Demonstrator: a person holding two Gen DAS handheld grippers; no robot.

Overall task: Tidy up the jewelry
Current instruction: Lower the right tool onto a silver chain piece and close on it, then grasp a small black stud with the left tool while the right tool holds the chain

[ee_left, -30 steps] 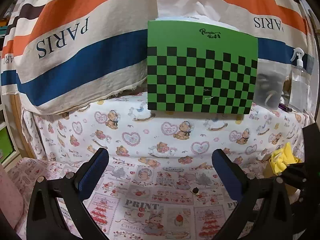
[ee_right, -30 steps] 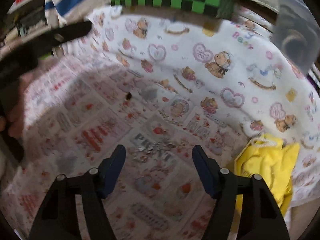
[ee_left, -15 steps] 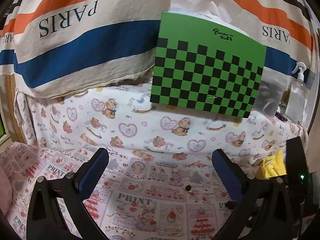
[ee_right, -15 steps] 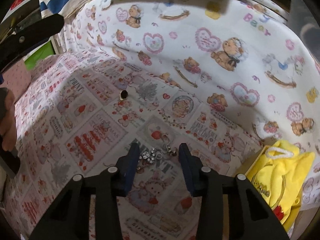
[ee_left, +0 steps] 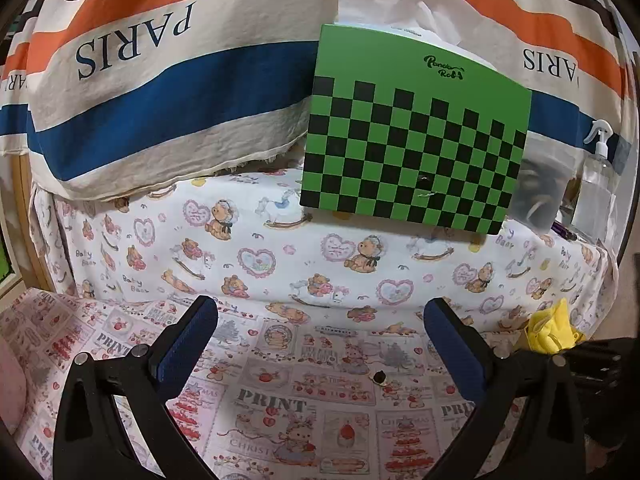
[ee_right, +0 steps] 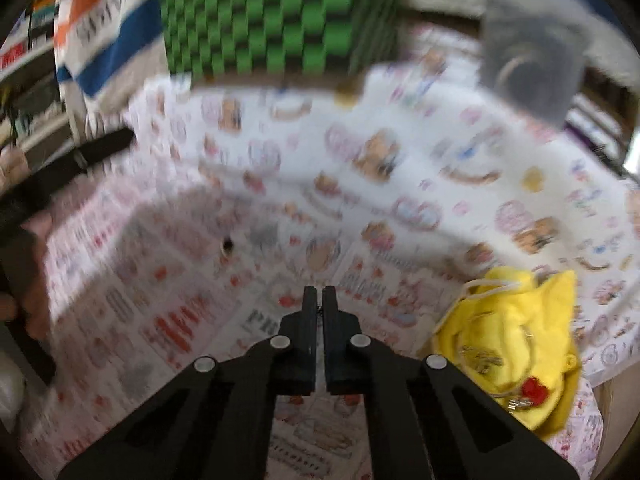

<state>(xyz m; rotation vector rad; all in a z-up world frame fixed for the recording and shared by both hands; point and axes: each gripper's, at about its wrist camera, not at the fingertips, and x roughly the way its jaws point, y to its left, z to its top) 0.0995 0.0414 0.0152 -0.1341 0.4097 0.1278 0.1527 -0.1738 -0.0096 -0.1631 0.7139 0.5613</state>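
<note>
The right claw (ee_right: 319, 300), wide apart 1 second ago over a silver bracelet, is now clamped together, a sliver of chain between its tips, beside the yellow pouch (ee_right: 516, 344); the left claw (ee_left: 320, 344) hangs apart.

Left gripper (ee_left: 320, 344): jaws spread wide, nothing between them. Right gripper (ee_right: 319, 300): jaws closed together, angled downward.

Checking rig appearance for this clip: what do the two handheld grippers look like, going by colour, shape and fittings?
Both are the same black plastic build. The left gripper has two angled arms with triangular cut-outs, silver round pivot bolts, and blue pads lining its fingers. The right gripper shows matching black arms, cut-outs and silver bolts; its fingers look dark in the blurred view. No cables, markings or sleeves show.
</note>
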